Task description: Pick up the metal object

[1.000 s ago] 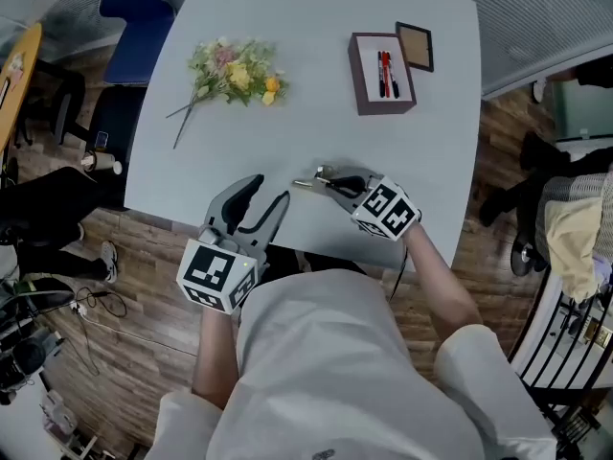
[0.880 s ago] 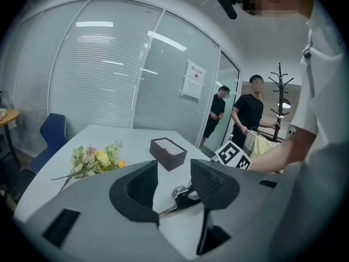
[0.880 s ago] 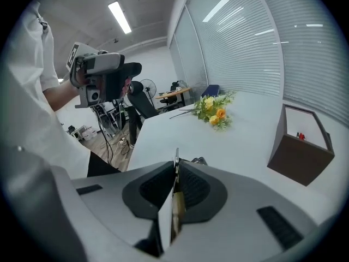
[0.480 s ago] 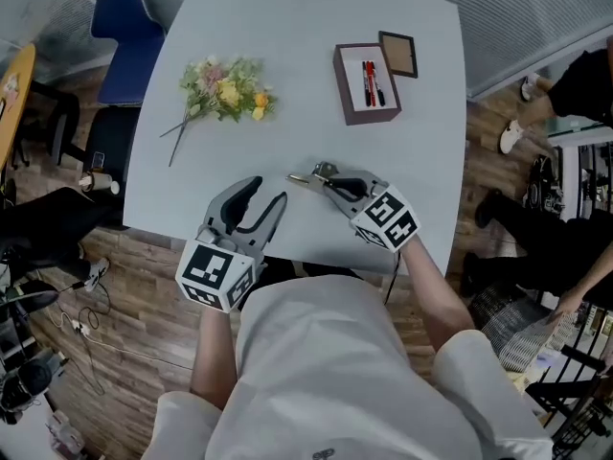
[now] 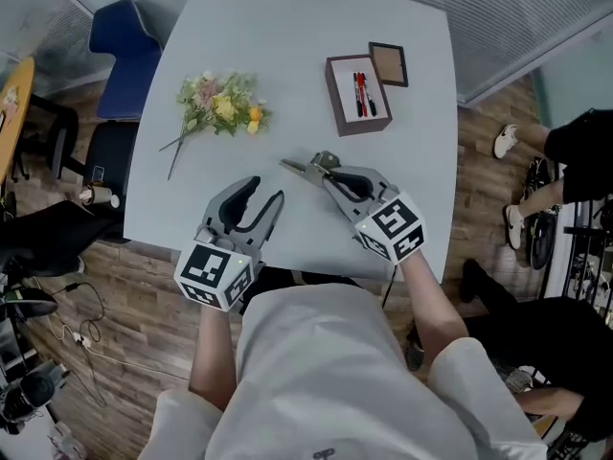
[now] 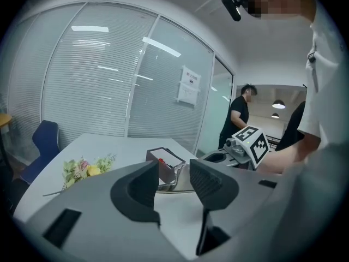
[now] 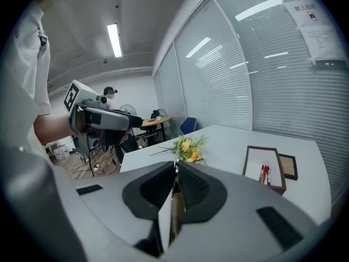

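Observation:
The metal object [image 5: 305, 168] is a thin silver piece whose pointed end sticks out to the left of my right gripper [image 5: 329, 175]. That gripper is shut on it and holds it above the grey table [image 5: 287, 36]. In the right gripper view the object's thin edge [image 7: 174, 162] sits pinched between the dark pads. My left gripper [image 5: 259, 202] hovers over the table's near edge, left of the object. Its jaws have just been closing a little, still stand open, and have nothing between them. In the left gripper view the object [image 6: 177, 181] shows beyond the jaws.
A bunch of flowers [image 5: 222, 102] lies at the table's left. A dark box with pens [image 5: 356, 94] and a small frame [image 5: 388, 63] stand at the back right. A blue chair [image 5: 120, 51] is beyond the left edge. A person's legs [image 5: 556, 151] show at right.
My right gripper has risen with the metal object, which has left the table. The left gripper has barely shifted. People at the right have moved.

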`<state>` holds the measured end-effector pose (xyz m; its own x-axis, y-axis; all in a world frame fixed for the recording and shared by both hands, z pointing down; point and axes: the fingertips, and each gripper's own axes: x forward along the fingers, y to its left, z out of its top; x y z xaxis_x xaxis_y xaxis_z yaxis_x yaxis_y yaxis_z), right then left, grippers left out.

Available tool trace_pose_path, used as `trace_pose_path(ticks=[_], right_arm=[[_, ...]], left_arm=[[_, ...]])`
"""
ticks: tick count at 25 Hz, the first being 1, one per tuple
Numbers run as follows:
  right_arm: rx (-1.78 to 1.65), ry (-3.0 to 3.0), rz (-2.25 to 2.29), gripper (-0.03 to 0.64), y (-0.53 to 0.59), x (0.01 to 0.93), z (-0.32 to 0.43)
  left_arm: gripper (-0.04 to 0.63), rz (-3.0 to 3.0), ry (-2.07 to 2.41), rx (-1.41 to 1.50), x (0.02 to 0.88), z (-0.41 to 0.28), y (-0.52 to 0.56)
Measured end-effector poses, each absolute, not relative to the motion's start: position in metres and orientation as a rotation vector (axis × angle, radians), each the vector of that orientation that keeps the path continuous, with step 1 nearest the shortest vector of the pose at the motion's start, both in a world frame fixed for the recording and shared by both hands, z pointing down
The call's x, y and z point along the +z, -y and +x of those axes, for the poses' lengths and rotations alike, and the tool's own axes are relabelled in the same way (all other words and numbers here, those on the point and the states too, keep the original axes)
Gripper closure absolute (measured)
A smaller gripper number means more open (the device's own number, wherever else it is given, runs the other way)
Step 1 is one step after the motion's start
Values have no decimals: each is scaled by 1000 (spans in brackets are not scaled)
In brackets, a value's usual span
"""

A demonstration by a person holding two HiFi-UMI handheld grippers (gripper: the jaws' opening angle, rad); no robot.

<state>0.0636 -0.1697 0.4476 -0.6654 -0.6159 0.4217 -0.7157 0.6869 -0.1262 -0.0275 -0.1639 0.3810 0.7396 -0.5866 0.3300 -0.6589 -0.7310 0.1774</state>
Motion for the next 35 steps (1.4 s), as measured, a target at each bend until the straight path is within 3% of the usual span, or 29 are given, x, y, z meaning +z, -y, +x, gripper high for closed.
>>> trace_pose_path(ticks=[16,35], right_arm=[[269,2644,1297,584,181,366,83],[197,2668,1407,584,175,334,97]], left_arm=[[420,2683,1053,234,357,-16,176],[465,2692,1090,171,345,-8,178]])
